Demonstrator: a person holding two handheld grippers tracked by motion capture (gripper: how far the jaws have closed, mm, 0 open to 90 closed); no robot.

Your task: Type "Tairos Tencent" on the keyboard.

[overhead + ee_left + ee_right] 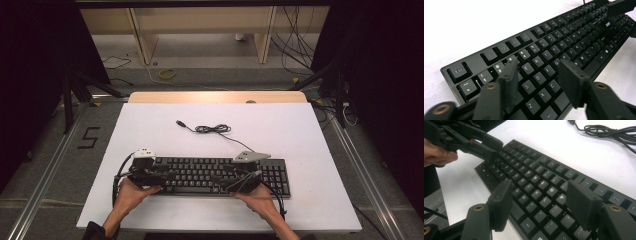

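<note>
The flat black plastic keyboard (220, 175) sits on the white desk (150, 130)'s near edge. Both jaws spread — left hand-held gripper (537, 75) over its left keys, right hand-held gripper (539, 202) over the right — nothing gripped yet, so barely started.

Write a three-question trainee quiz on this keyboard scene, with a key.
1. True or false: the left gripper has its jaws apart above the keyboard.
2. Where does the coiled cable lie? A) on the white table beyond the keyboard B) across the keys C) on the floor
3. Fill in: in its own view, the right gripper hangs over the keys near the letters O, P and ___.

Key
1. True; the jaws are spread over the keys around S and D.
2. A.
3. L.
</note>
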